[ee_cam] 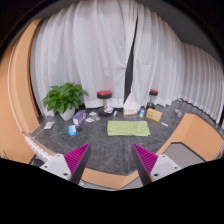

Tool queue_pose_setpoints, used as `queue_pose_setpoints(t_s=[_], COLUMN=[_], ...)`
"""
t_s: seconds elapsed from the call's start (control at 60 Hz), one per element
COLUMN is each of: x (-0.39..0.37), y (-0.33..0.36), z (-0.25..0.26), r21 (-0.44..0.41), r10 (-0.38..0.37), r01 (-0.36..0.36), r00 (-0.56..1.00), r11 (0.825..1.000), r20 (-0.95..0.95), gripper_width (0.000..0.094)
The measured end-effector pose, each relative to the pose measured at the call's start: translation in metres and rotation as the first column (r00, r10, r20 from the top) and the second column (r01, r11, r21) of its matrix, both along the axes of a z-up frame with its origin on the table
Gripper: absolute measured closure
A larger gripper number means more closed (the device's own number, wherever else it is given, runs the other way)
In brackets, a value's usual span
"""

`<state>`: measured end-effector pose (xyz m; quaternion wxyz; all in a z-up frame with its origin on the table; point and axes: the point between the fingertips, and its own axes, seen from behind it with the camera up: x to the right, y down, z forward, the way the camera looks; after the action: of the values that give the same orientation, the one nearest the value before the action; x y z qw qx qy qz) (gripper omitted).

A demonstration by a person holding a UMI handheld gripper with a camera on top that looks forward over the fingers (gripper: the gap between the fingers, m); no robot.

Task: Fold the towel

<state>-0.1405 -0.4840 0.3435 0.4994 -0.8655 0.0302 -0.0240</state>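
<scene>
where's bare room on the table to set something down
Bare tabletop lies between the open fingers and the green towel. Crowded farther back: the plant, small items and dark jars.

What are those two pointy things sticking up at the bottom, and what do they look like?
They are the gripper's two fingers. Each bears a bright magenta pad with fine ridges on its inner face, tapering to a point. The outer bodies are pale grey or white. No cables, sleeves or printed markings show.

Towel (128,128): soft matt green cloth. Table (110,150): dark speckled matt top, smooth wood-look edge. Far curtains (95,50): white draped fabric. Claw (111,159) pads (77,156): ribbed magenta.
</scene>
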Motion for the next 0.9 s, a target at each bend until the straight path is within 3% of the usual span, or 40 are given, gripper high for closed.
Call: queue_pose_setpoints(t_s=[0.15, 0.383, 0.6, 0.783, 0.9], x=[-0.003, -0.022, -0.023, 0.011, 0.02], y=[0.02, 0.106, 0.264, 0.406, 0.471], z=[-0.024, -0.095, -0.179, -0.259, -0.306], r21=[-0.047, -0.127, -0.137, -0.15, -0.177], r10=[0.009, 0.031, 0.02, -0.034, -0.016], r01=[-0.01, -0.035, -0.024, 0.039, 0.027], r00=[1.0, 0.999, 0.999, 0.999, 0.998], r11=[0.999, 0.991, 0.99, 0.988, 0.984], r20=[-0.013, -0.036, -0.033, 0.034, 0.063], gripper_width=[0.0089, 0.0088, 0.0092, 0.0089, 0.0089])
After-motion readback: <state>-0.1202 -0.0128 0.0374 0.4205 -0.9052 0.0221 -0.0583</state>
